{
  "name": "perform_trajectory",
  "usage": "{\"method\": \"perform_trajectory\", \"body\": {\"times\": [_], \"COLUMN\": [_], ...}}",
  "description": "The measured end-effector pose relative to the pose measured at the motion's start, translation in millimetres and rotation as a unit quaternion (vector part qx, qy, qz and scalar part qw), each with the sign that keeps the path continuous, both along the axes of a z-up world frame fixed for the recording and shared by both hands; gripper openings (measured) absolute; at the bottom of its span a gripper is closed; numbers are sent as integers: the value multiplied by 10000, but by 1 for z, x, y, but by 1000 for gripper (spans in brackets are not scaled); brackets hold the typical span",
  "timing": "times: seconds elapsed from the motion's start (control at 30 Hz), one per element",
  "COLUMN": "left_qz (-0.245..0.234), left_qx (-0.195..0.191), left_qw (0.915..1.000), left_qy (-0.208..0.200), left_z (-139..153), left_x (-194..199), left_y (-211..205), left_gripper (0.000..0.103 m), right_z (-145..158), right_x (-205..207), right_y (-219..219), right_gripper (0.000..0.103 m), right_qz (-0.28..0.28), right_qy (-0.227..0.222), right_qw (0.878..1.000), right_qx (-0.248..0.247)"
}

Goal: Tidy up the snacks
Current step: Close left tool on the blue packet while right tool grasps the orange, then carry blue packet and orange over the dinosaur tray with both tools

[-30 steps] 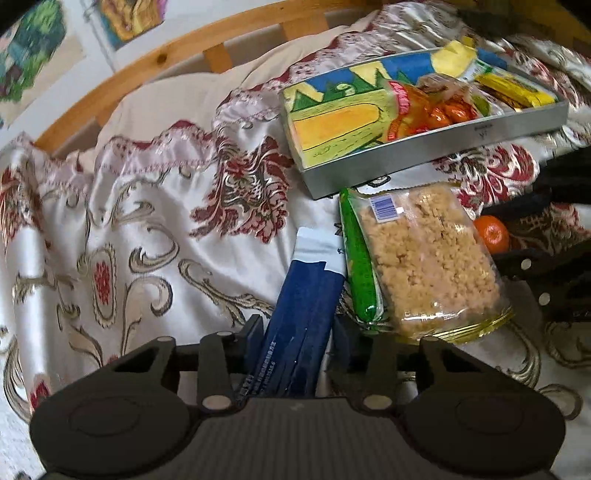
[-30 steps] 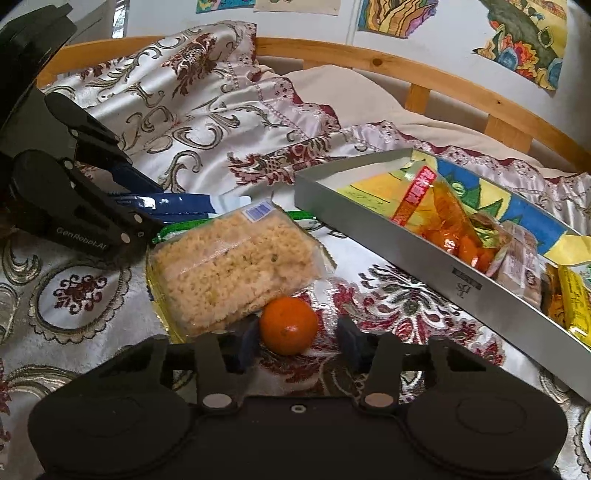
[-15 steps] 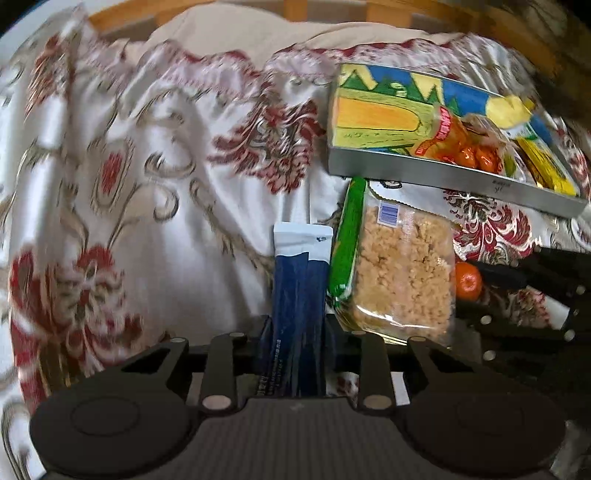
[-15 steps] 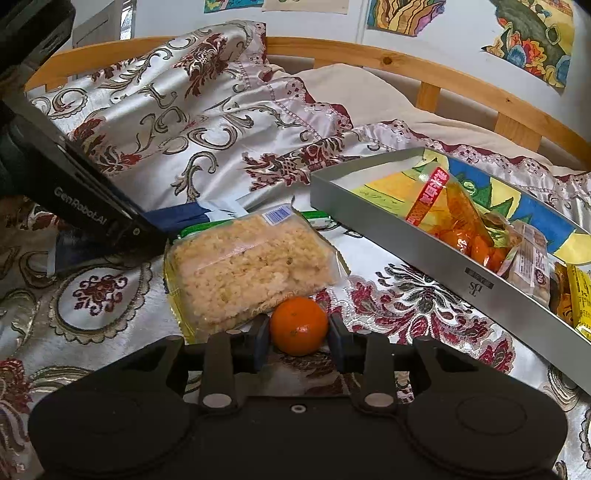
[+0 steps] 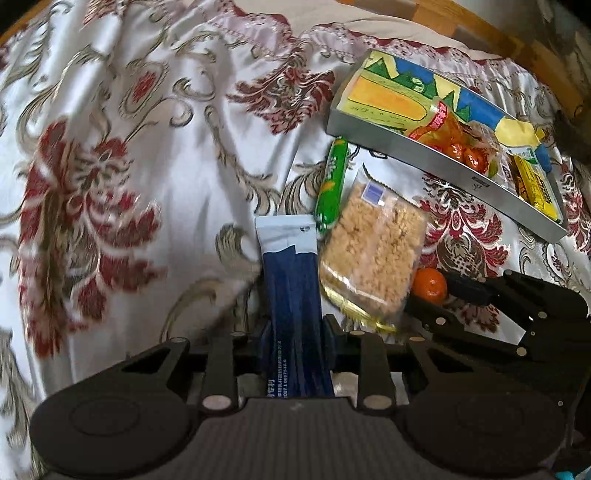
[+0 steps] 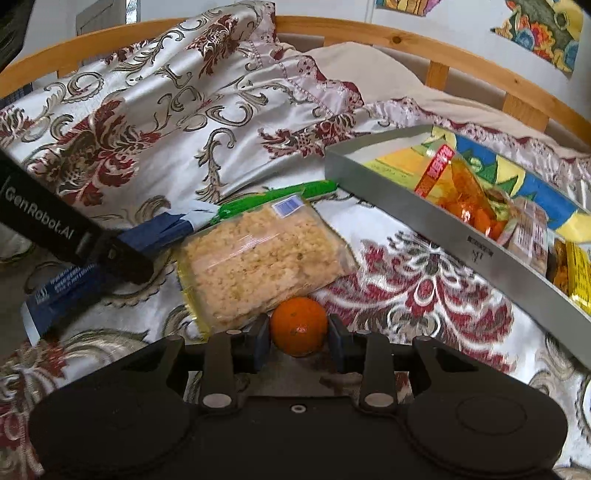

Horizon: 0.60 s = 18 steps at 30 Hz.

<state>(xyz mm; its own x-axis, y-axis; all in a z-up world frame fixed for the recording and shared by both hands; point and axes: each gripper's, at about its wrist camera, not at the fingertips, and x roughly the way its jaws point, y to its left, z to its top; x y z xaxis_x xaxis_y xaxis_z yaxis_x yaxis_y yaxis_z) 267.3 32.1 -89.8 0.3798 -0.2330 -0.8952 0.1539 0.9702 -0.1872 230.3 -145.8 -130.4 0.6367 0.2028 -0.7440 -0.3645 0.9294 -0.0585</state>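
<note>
1. While the left tongs (image 5: 293, 328) were clamped on the lower part of a dark blue sachet (image 5: 291, 291), the sachet's pale top end pointed away from the camera over the patterned bedspread (image 5: 147, 147).
2. From the right wrist view, the same sachet (image 6: 110, 254) stuck out on both sides of the black finger (image 6: 66, 236) of the left tongs, which carried white lettering.
3. The right tongs (image 6: 298, 338) were closed on a small orange (image 6: 298, 325), each blue pad pressed against a side of the fruit.
4. In the left wrist view the orange (image 5: 428, 284) sat between the black tips of the right tongs (image 5: 443, 291), just beside the lower corner of a clear bag of puffed-rice cake (image 5: 373, 254).
5. That bag of puffed-rice cake (image 6: 258, 262) lay flat on the bedspread (image 6: 424, 288), between the sachet and the orange, touching or nearly touching both.
6. A green snack stick (image 5: 330, 188) lay along the far edge of the bag, its end close to the grey tray (image 5: 443, 162).
7. The tray (image 6: 443, 229) rested on the bed, well apart from both tongs, with a colourful drawing lining its bottom.
8. Inside the tray were an orange-red packet of sweets (image 6: 458, 195), a clear wrapped cake (image 6: 528, 236) and a yellow packet (image 6: 578, 273).
9. A wooden bed rail (image 6: 369, 35) curved behind the bedding.
</note>
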Motion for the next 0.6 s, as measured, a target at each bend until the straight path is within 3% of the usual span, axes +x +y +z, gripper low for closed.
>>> {"method": "perform_trajectory", "body": {"times": [0.37, 0.5, 0.6], "left_qz": [633, 604, 545], "left_qx": [-727, -1016, -1109], "left_qw": [9951, 9930, 9918], "left_qy": [210, 38, -321], "left_z": [4, 13, 24], "left_x": [-47, -65, -78], "left_y": [5, 3, 0], "left_gripper": [30, 30, 30], "right_z": [26, 41, 53], "right_x": [-45, -65, -79], "right_y": [2, -3, -9], "right_gripper": [35, 35, 35], "right_qz": [201, 136, -17], "right_qy": [-247, -464, -680], "right_qw": [9995, 9988, 9975], "right_qx": [-14, 58, 170]}}
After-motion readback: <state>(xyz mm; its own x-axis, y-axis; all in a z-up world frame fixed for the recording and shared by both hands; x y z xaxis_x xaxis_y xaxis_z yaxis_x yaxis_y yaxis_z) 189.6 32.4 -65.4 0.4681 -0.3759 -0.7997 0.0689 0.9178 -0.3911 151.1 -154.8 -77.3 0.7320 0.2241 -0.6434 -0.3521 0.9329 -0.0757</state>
